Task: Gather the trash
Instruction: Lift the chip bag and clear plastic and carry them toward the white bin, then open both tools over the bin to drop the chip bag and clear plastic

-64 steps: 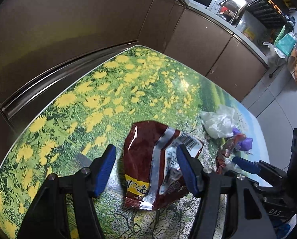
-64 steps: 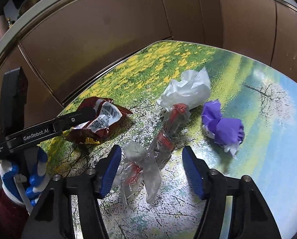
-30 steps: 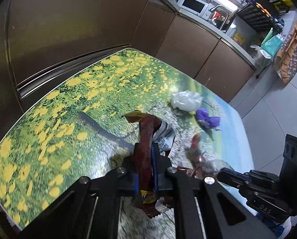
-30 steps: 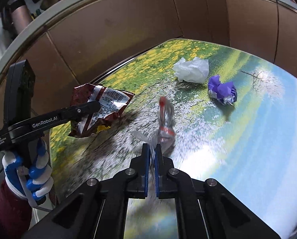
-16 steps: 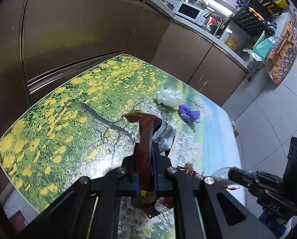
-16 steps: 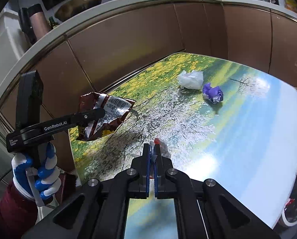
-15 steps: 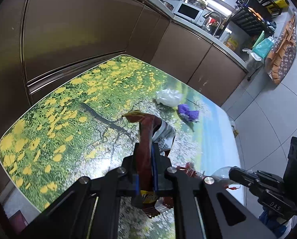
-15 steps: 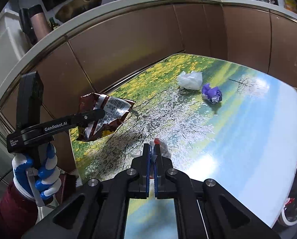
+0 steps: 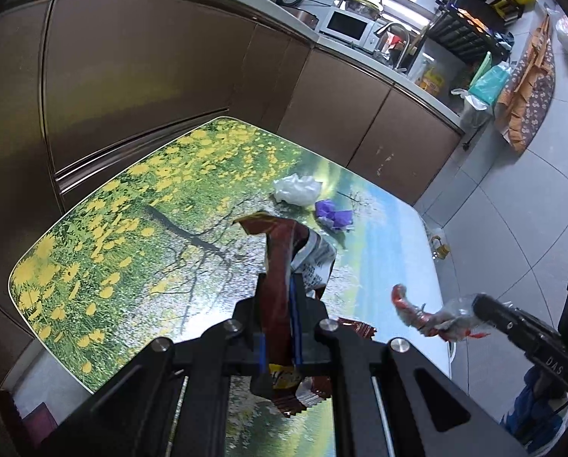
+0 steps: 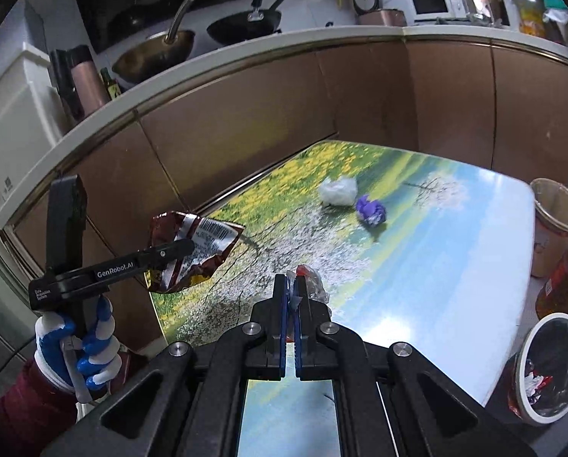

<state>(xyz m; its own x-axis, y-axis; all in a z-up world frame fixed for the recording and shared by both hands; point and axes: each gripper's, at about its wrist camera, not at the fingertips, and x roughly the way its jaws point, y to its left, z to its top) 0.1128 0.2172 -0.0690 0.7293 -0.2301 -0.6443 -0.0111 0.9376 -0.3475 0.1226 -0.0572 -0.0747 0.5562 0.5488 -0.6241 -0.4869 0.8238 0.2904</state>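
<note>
**Both jaws clamped on wrappers above the tabletop**

Between the left gripper's (image 9: 280,327) jaws a dark red snack bag (image 9: 284,266) is pinched, held clear above the flower-print tabletop (image 9: 139,228). The right gripper's (image 10: 291,297) jaws are pressed together on a crumpled clear-and-red plastic wrapper (image 10: 310,280), also lifted. Well beyond both jaws, a white tissue wad (image 10: 337,190) and a purple wad (image 10: 371,209) lie just beside each other on the tabletop. Right of the right jaws, beside the tabletop, stands a bin (image 10: 531,342).
</note>
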